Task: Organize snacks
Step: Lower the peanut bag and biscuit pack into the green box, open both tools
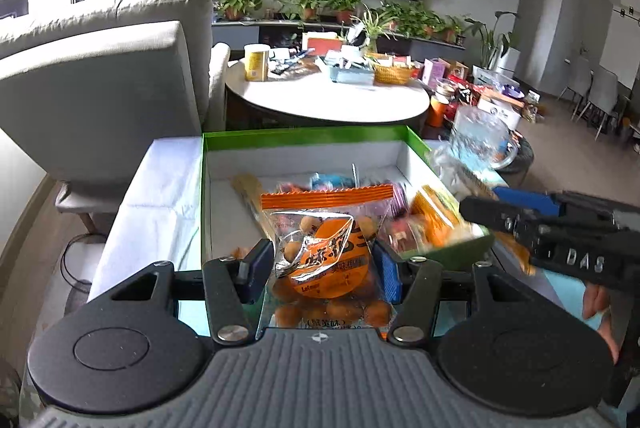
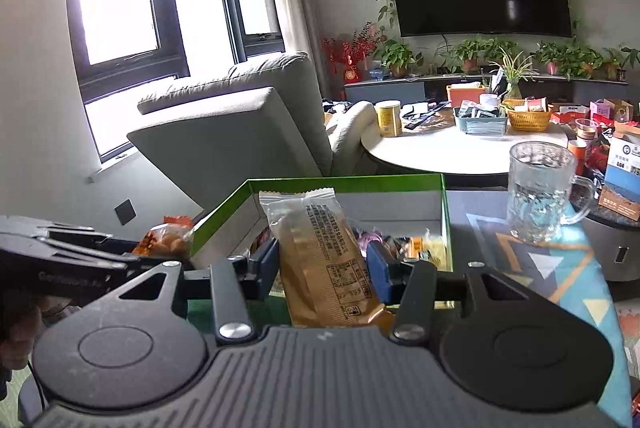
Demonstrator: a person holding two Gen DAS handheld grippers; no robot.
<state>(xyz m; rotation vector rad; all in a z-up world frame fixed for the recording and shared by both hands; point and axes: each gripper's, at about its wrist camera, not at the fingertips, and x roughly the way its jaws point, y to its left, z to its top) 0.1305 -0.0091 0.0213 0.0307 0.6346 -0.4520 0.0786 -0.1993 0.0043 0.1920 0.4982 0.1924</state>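
My left gripper [image 1: 322,268] is shut on an orange snack bag [image 1: 326,260] of round brown balls, held at the near edge of the green box [image 1: 304,138], which holds several snack packets [image 1: 424,216]. My right gripper [image 2: 322,264] is shut on a tan wrapped snack bar [image 2: 324,260], held upright at the near edge of the same green box [image 2: 344,182]. The right gripper's body shows at the right of the left wrist view [image 1: 560,232]. The left gripper's body shows at the left of the right wrist view [image 2: 60,260], with its orange bag [image 2: 168,240].
A glass mug [image 2: 540,192] stands on the patterned cloth right of the box; it also shows in the left wrist view [image 1: 478,136]. A grey armchair [image 1: 100,88] stands to the left. A cluttered round white table [image 1: 332,96] is behind the box.
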